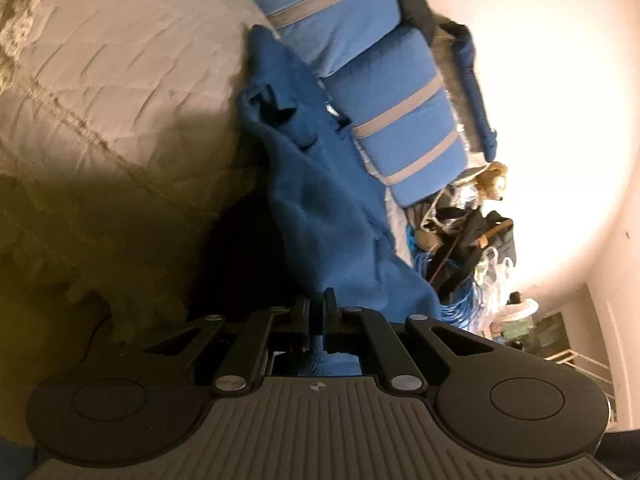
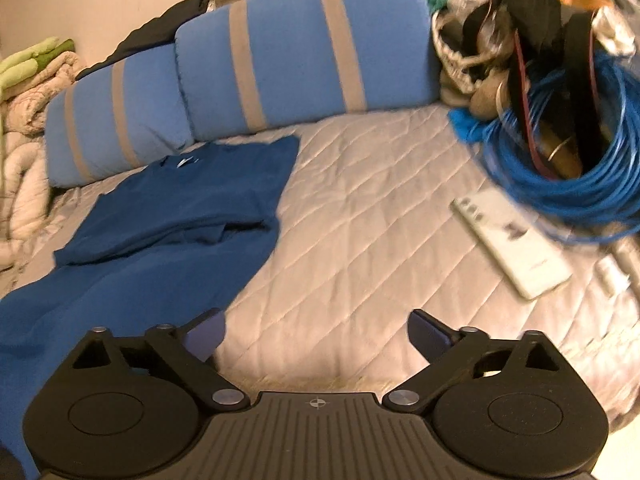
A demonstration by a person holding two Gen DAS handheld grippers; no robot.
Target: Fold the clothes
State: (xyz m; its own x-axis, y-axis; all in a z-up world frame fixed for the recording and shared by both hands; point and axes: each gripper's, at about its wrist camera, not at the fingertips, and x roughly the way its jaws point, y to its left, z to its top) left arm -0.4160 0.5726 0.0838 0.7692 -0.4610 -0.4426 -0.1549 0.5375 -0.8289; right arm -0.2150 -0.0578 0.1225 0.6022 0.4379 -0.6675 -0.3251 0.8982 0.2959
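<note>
Your left gripper [image 1: 318,312] pinches the blue shirt [image 1: 316,200] tight; your right gripper [image 2: 316,332] hangs wide above the bed [image 2: 360,220].

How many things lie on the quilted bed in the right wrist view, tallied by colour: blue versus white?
Blue: 4, the shirt, two striped pillows, and the coiled cable.
White: 1, the remote control; small pale items at the right edge are too blurred to count.
Total: 5
</note>
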